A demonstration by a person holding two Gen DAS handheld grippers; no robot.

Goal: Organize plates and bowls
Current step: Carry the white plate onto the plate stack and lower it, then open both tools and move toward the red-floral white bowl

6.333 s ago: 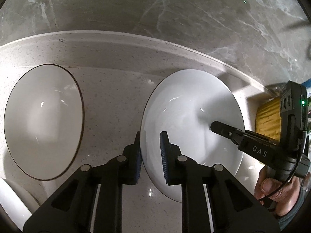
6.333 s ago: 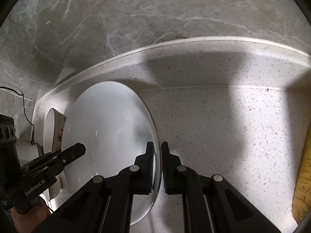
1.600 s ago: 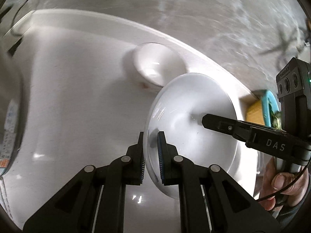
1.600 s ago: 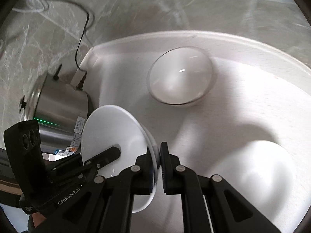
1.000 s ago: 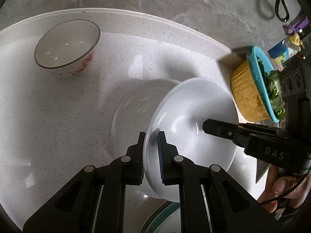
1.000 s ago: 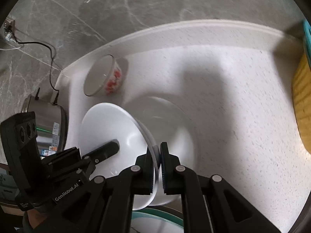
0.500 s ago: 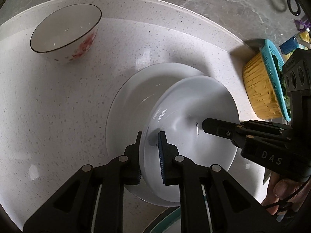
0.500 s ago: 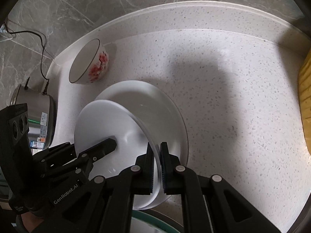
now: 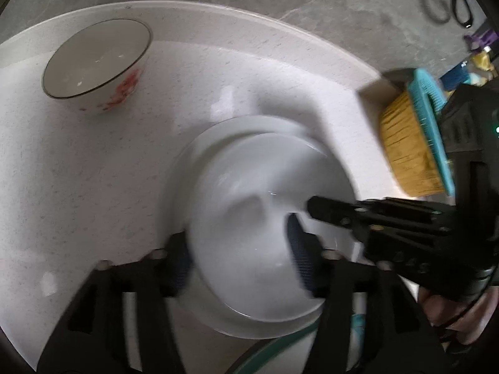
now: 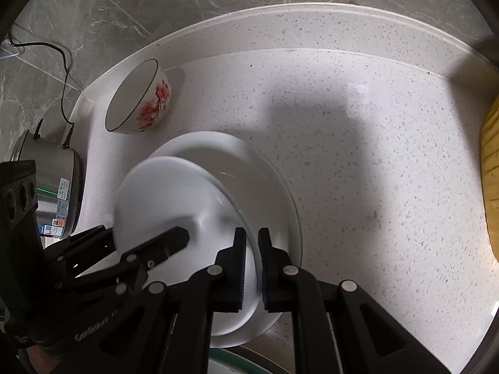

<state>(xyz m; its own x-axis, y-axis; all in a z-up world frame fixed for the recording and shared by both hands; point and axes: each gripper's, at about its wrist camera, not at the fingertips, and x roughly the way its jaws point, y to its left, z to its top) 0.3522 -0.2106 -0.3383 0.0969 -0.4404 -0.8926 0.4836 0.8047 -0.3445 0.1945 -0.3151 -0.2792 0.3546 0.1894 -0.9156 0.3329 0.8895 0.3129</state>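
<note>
From the left wrist, the left gripper (image 9: 238,252), jaws just sprung apart, straddles a glossy white plate (image 9: 268,218) tilted over another on speckled stone, while from the right wrist the steeply downward right gripper (image 10: 252,268) pinches that plate's (image 10: 174,199) rim.

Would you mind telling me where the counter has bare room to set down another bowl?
Bare counter lies between the stacked white plates and the yellow basket, back to the wall ledge. It is tighter on the left, between the red-flowered bowl and the steel cooker.
</note>
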